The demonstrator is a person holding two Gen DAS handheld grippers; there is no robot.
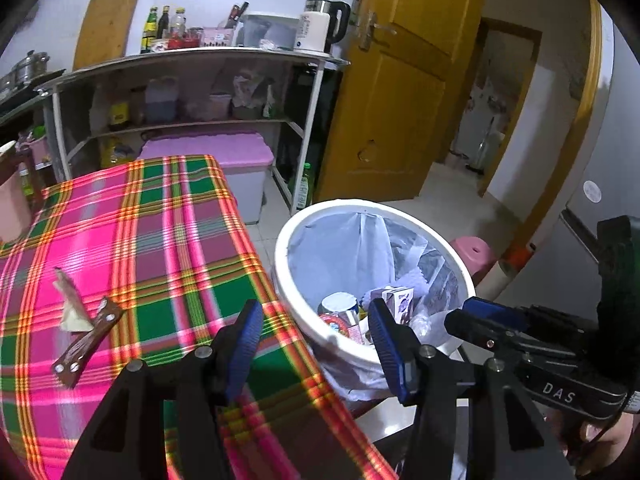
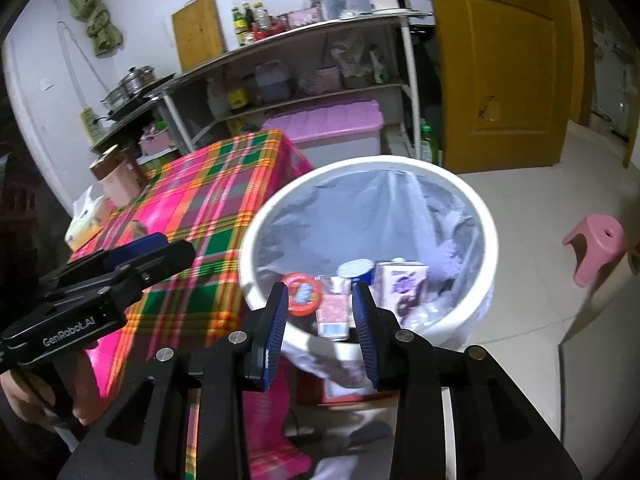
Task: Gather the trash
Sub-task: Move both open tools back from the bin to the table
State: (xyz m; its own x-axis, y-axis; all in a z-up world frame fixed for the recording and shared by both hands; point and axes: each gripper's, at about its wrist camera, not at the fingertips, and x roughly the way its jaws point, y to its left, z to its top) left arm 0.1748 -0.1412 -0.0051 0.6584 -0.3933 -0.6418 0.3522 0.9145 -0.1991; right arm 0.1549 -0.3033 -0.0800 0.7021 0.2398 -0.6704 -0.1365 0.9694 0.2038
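My left gripper (image 1: 316,344) has its blue fingers wide apart with nothing between them. It hangs over the edge of the table with the pink and green checked cloth (image 1: 160,240). To its left on the cloth lies a long brown wrapper (image 1: 86,344). Its long side slants, low end toward me, high end up and right. A crumpled pale paper scrap (image 1: 70,304) touches its far end.

My right gripper (image 2: 320,324) is apart and empty too, just over the near rim of the round white trash bin with a clear bag (image 2: 472,200). Inside lie a purple milk carton (image 2: 404,286), a round orange lid (image 2: 302,294) and a pink packet (image 2: 334,312).
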